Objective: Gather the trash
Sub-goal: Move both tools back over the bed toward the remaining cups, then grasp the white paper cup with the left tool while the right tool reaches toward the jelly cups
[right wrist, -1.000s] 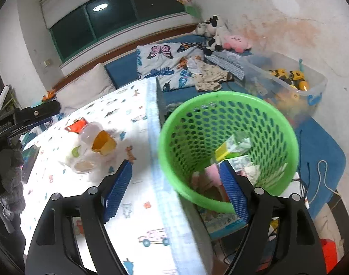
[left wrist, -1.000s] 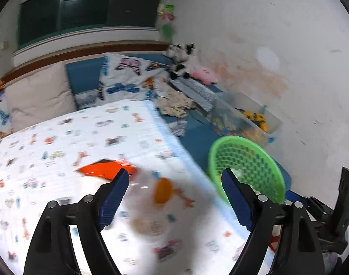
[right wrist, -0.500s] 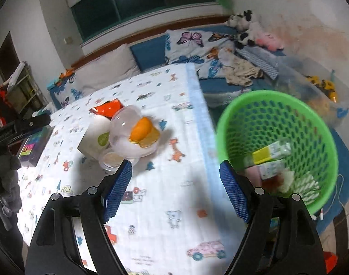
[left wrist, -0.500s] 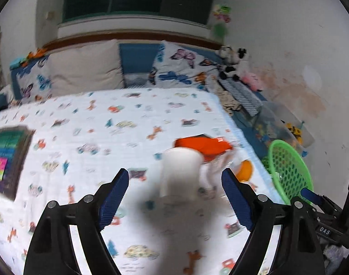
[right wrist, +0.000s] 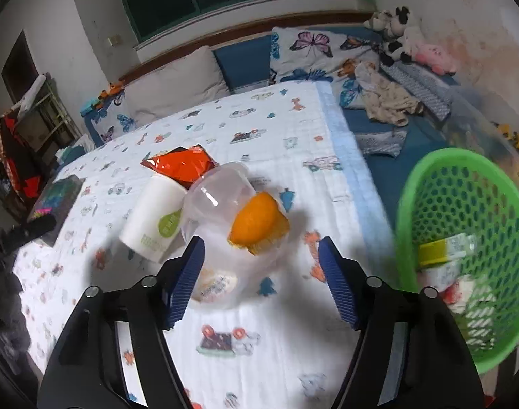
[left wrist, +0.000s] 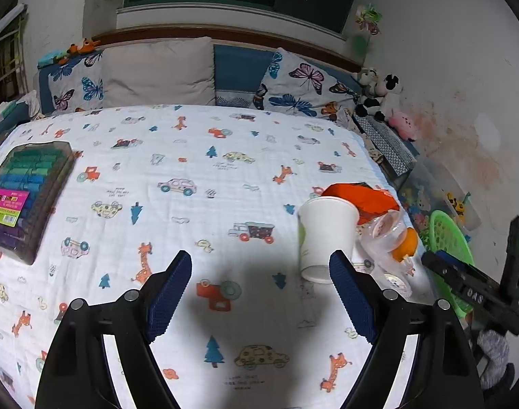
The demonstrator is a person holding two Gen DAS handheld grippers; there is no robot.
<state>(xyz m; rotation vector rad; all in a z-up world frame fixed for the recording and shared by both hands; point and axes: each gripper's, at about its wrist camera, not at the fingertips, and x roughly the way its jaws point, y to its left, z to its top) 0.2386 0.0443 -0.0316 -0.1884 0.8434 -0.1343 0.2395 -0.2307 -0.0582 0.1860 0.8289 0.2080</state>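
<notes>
A: Left wrist view first: left hand-held gripper (left wrist: 260, 292) spread wide over the bed (left wrist: 191, 177), nothing between the blue pads (left wrist: 169, 294); hovering above the patterned sheet toward the bed's near edge.

B: And the trash there?

A: Clustered at the bed's right edge: a white paper cup (left wrist: 326, 237) lying tilted, just beside the right pad; an orange wrapper (left wrist: 360, 197) behind it, touching or overlapping, hard to say which; clear plastic cups (left wrist: 387, 235) with an orange piece (left wrist: 407, 245) right of the paper cup. Green basket (left wrist: 452, 252) past the right edge, off the bed, partly hidden behind the other gripper's black body. Marker box (left wrist: 24, 197) far over at the left edge.

B: Right wrist view?

A: Right hand-held gripper (right wrist: 260, 274) also wide open, gripping nothing; clear plastic cups (right wrist: 222, 211) sitting between and just beyond the fingertips, not touched as far as can be told; orange piece (right wrist: 257, 221) inside the clear plastic. White paper cup (right wrist: 155, 216) on its side left of them, orange wrapper (right wrist: 181, 163) behind. Green basket (right wrist: 464, 238) beyond the bed's right edge, tilted toward the camera, packets (right wrist: 443, 248) and scraps of paper inside.
</notes>
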